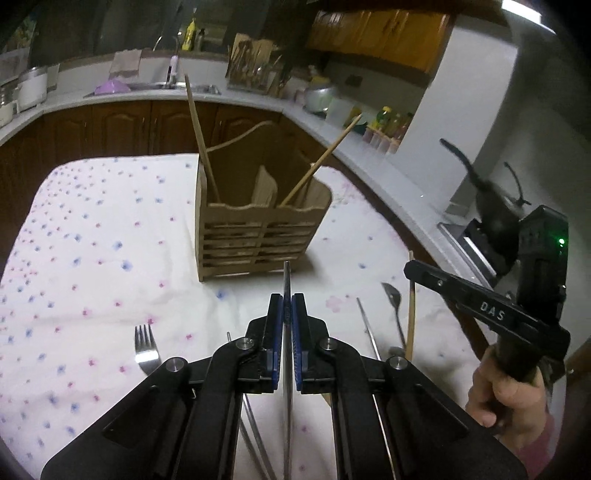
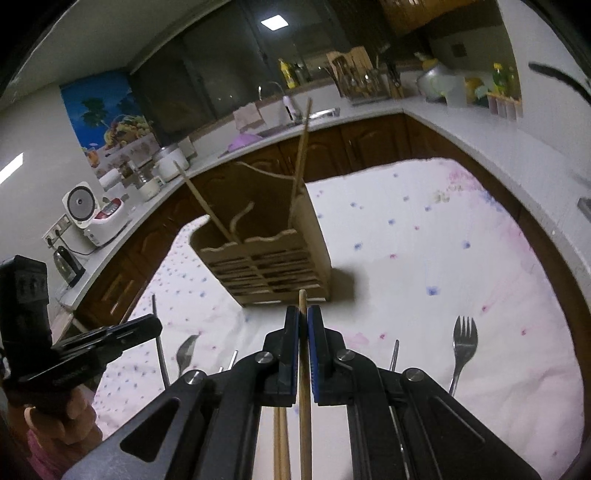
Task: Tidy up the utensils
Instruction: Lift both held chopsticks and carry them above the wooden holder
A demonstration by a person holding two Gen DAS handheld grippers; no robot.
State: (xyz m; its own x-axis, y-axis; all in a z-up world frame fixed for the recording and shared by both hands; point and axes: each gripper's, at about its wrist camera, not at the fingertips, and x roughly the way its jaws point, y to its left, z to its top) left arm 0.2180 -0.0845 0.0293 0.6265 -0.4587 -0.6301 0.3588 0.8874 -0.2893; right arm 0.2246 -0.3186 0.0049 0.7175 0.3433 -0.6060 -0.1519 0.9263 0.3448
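This is a home kitchen, lit at night by a ceiling panel. A pale worktop runs round the corner of the room over dark wooden cupboard doors, with lighter wooden wall cupboards above. A sink with a curved tap sits under a dark window. Along the counter stand everyday cooking things — a white rice cooker, a kettle, a yellow bottle, a rack of wooden utensils, a metal pot. A bright fruit poster hangs on the wall — a lived-in place. In the middle stands a table under a flowered cloth.
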